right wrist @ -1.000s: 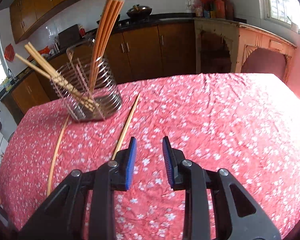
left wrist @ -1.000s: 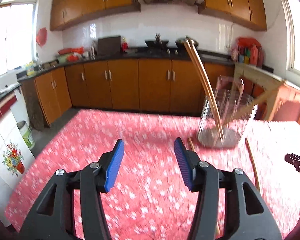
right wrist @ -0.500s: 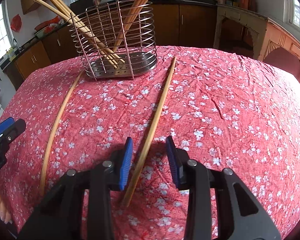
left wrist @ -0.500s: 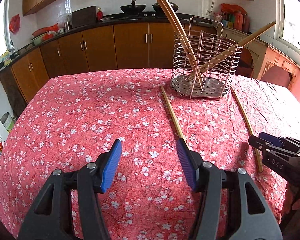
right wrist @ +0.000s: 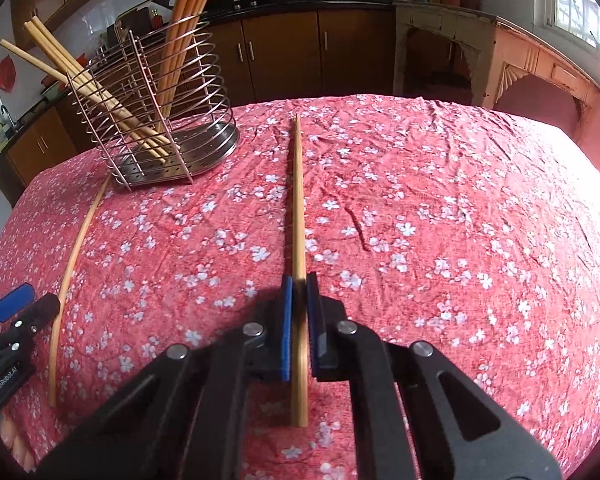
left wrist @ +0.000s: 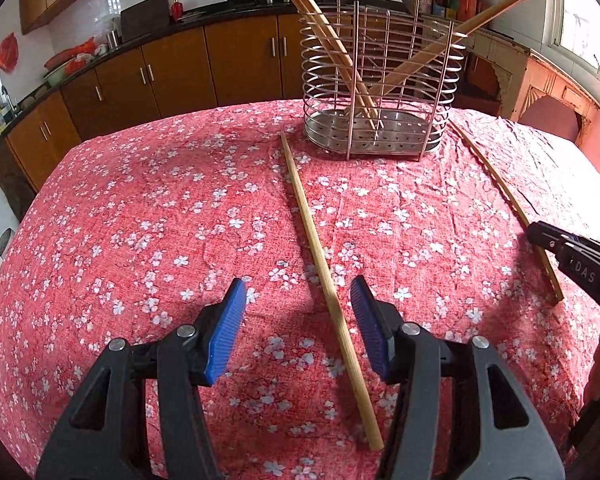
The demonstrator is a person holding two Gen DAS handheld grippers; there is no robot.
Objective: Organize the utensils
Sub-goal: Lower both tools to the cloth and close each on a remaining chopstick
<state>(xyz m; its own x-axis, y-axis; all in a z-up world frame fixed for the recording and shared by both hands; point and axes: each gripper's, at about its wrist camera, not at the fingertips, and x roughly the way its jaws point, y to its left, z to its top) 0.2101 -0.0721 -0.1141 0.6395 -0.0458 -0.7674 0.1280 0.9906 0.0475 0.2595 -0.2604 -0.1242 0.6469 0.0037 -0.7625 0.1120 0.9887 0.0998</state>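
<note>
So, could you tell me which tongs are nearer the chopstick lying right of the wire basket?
Right. The right tongs are shut on that chopstick near its close end; the left tongs are apart from it, closing around the other chopstick without touching it yet.

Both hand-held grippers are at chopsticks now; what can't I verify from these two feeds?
- Left wrist view: the right hand-held gripper is cut off by the frame edge, so its grip is unseen there.
- Right wrist view: chopstick blurs between the pads.
- Both views: tops of the chopsticks in the wire holder leave the frame.
</note>
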